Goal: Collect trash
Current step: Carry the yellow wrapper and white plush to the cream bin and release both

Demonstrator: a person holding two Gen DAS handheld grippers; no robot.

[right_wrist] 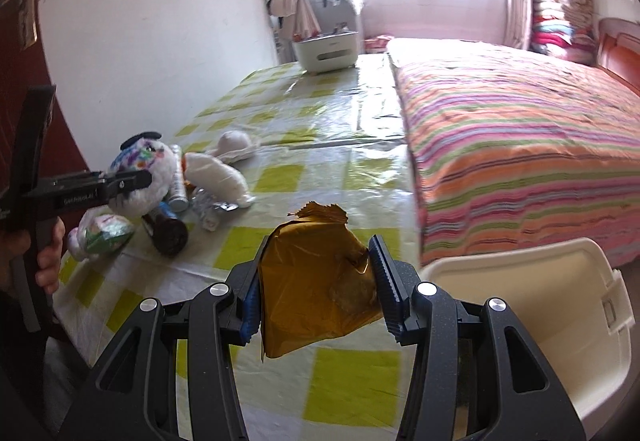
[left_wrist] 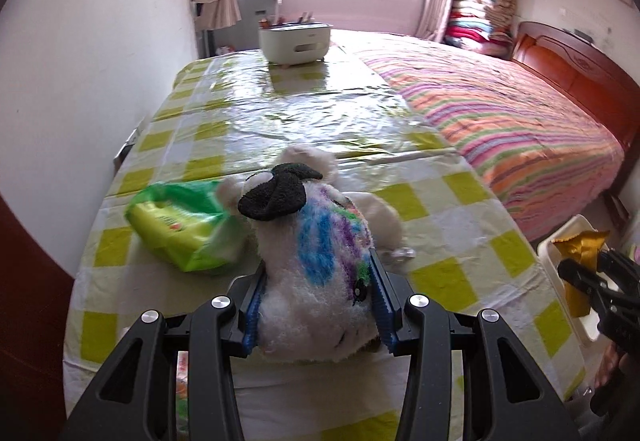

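I have the crinkled gold foil wrapper (right_wrist: pixel 316 281) clenched in my right gripper (right_wrist: pixel 316 285), just left of the empty cream plastic bin (right_wrist: pixel 560 301). My left gripper (left_wrist: pixel 316 301) grips a white plush toy (left_wrist: pixel 312 281); the cans (right_wrist: pixel 168 233) further left remain uncollected.

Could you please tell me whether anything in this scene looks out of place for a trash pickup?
Yes. The left gripper is shut on a plush toy, which hardly looks like trash. The right gripper holds a crumpled gold wrapper beside the white bin, which fits the job.
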